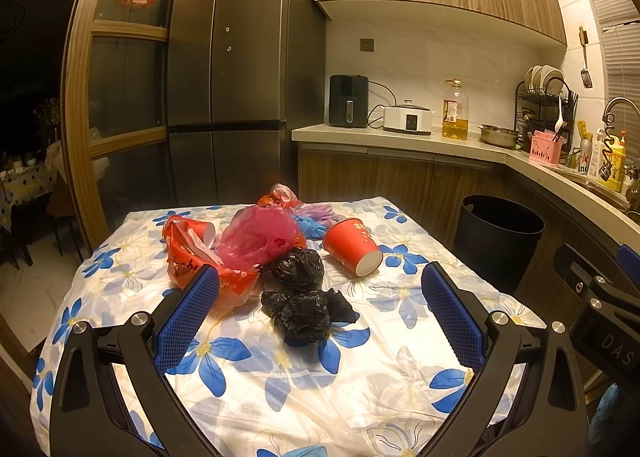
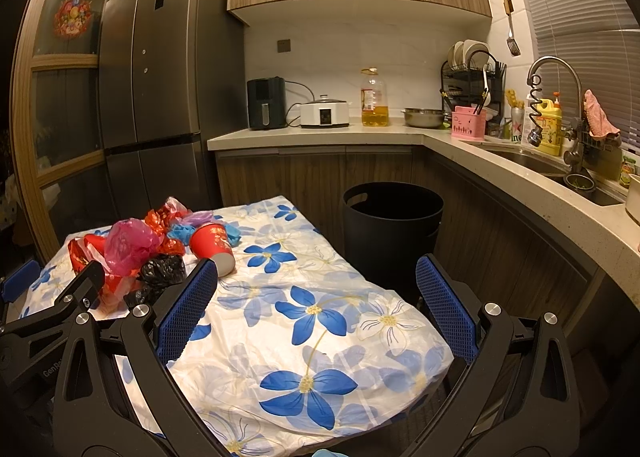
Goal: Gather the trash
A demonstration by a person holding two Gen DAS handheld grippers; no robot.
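Kitchen table (image 1: pixel 280 397): trash pile (image 1: pixel 256 245) untouched at far edge, bin (image 2: pixel 392 225) looks empty. Left gripper (image 1: pixel 320 313) and right gripper (image 2: pixel 316 305) both spread, holding nothing. Nothing collected yet.

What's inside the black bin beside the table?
The black bin shows only its rim, a handle cutout and a dark inner wall; no trash is visible. Its bottom is hidden in both views, so whether it is empty cannot be told.
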